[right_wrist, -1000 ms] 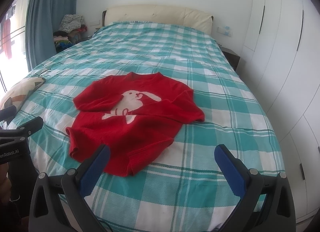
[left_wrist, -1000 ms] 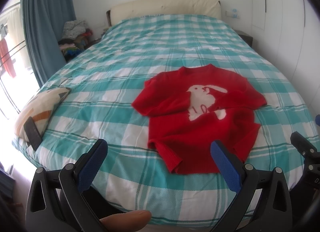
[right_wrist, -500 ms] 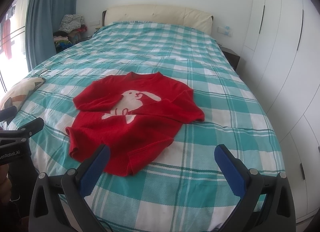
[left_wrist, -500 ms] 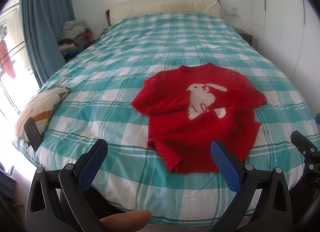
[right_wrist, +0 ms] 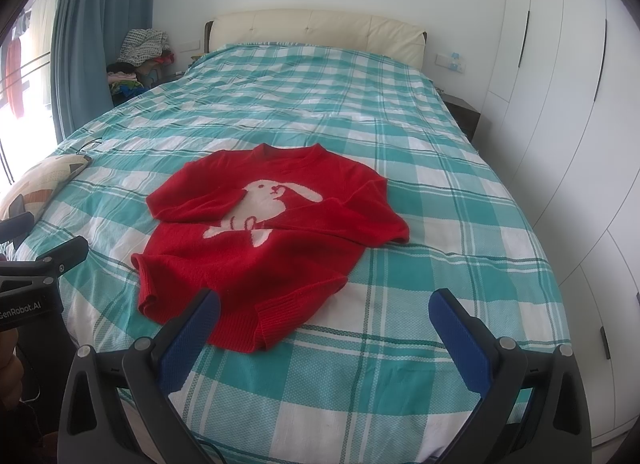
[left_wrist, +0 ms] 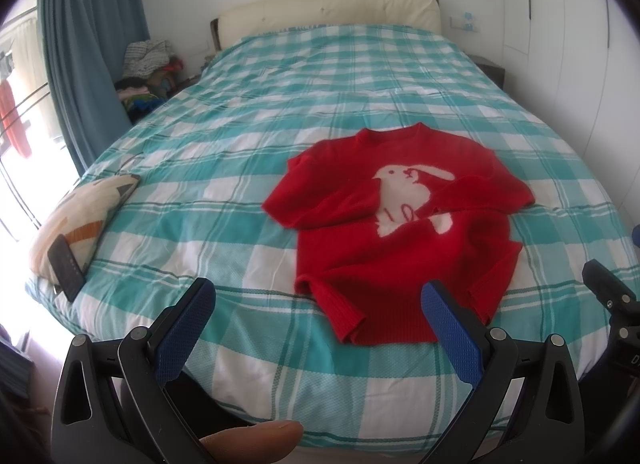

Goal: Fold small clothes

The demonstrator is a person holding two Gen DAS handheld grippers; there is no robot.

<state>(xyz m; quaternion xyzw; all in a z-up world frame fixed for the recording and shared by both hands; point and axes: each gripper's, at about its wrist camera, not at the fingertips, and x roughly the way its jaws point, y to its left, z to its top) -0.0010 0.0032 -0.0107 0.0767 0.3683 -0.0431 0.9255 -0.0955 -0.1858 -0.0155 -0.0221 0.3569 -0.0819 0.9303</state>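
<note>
A small red sweater (left_wrist: 400, 224) (right_wrist: 276, 232) with a white rabbit on its chest lies front up on the checked bed (left_wrist: 256, 168) (right_wrist: 440, 248), both sleeves folded in across the body. My left gripper (left_wrist: 318, 298) hangs open above the near bed edge, short of the sweater's hem, holding nothing. In the right wrist view my right gripper (right_wrist: 324, 310) is also open and empty, near the hem's right corner. The left gripper's body (right_wrist: 44, 268) shows at the left edge of the right wrist view.
A patterned cushion (left_wrist: 80, 208) with a dark phone (left_wrist: 66, 268) on it lies at the bed's left edge. White wardrobe doors (right_wrist: 560, 112) line the right side. A blue curtain (left_wrist: 84, 48) and a clothes pile (left_wrist: 146, 64) stand at the far left.
</note>
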